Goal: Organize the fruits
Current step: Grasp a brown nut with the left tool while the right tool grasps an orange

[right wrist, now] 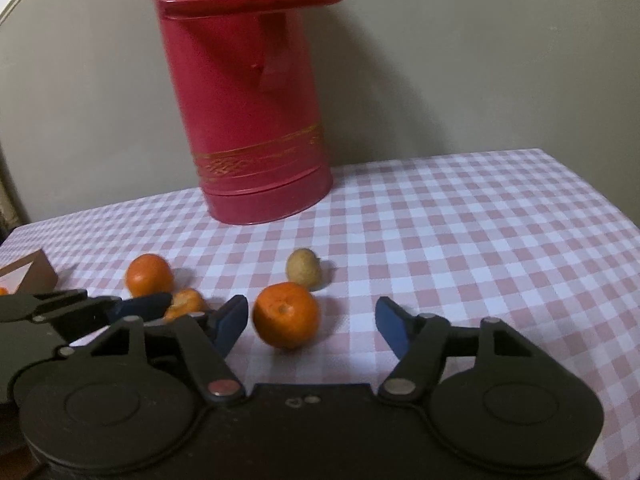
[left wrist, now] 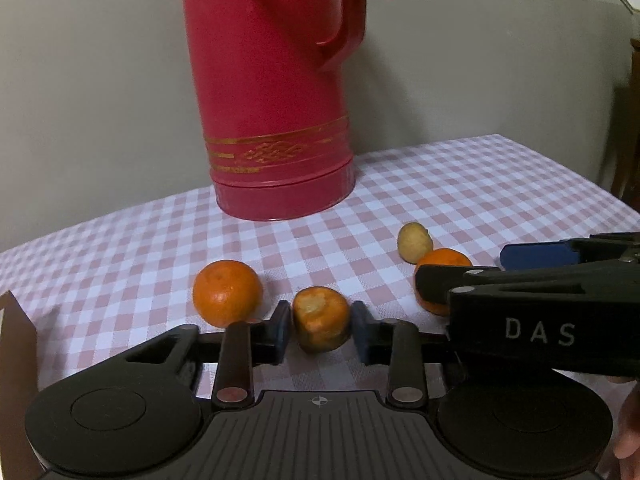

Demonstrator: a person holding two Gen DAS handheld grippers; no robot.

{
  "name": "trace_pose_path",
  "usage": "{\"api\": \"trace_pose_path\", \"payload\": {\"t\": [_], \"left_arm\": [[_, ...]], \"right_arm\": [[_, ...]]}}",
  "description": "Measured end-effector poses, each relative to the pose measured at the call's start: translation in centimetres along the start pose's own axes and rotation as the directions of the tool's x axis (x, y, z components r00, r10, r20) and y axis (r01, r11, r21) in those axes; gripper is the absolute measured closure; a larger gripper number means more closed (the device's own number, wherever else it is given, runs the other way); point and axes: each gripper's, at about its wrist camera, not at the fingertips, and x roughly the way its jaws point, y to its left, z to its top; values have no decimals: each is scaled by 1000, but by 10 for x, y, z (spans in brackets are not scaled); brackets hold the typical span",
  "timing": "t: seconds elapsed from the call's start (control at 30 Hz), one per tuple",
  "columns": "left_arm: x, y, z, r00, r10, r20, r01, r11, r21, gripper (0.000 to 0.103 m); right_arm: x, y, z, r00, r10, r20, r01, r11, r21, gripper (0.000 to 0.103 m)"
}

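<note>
Left gripper (left wrist: pixel 320 326) is pinching the partly peeled tangerine (left wrist: pixel 321 318) – soft fruit risks slipping; right gripper (right wrist: pixel 312 322), spread, is bracketing a whole tangerine (right wrist: pixel 287 315) at 12 o'clock.

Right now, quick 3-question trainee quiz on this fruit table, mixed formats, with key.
1. True or false: the left gripper has its fingers on either side of the partly peeled tangerine.
2. Multiple choice: the right gripper is A) shut on the whole tangerine, B) open around it, C) out of view.
3. Fill in: the small pale fruit lies on the ___ tablecloth, in front of the red jug.

Key: 1 true; 2 B; 3 checked.
</note>
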Motion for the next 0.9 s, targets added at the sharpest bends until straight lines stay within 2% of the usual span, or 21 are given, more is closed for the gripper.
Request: {"api": "trace_pose_path", "payload": {"t": [0.1,0.23,0.33,0.37,0.5,0.53,0.77,0.9], "left_arm": [[-4,8,-4,1000,24,-6,-24,999,-29,71],[-8,19,-8,999,30,-11,-30,998,-56,71],[-8,17,-8,999,39,-12,-39,998,-45,71],[-8,17,-8,999,39,-12,-40,998,-42,71],[-9,19,-8,999,37,-12,-37,998,-40,71],[-8,20,-8,999,36,-13,-36,998,-43,71],[-6,18,-7,999,38,-14,-39,999,-38,71],[-10,19,-8,1000,30,6,-29,998,-50,72]], "right_arm": [[3,0,1,1000,15,-12,-15,1000,-7,44],[7,5,1,999,34,-22,-34,999,-20,53],[10,10,2,998,49,-34,-50,998,-27,67],[11,11,2,998,49,-37,-50,998,-25,68],[15,8,1,998,42,-46,-43,999,-11,67],[16,8,1,998,41,-48,-41,999,-12,70],[18,10,0,998,32,-52,-34,999,-28,74],[17,14,-1,999,14,-44,-18,997,-73,75]]}}
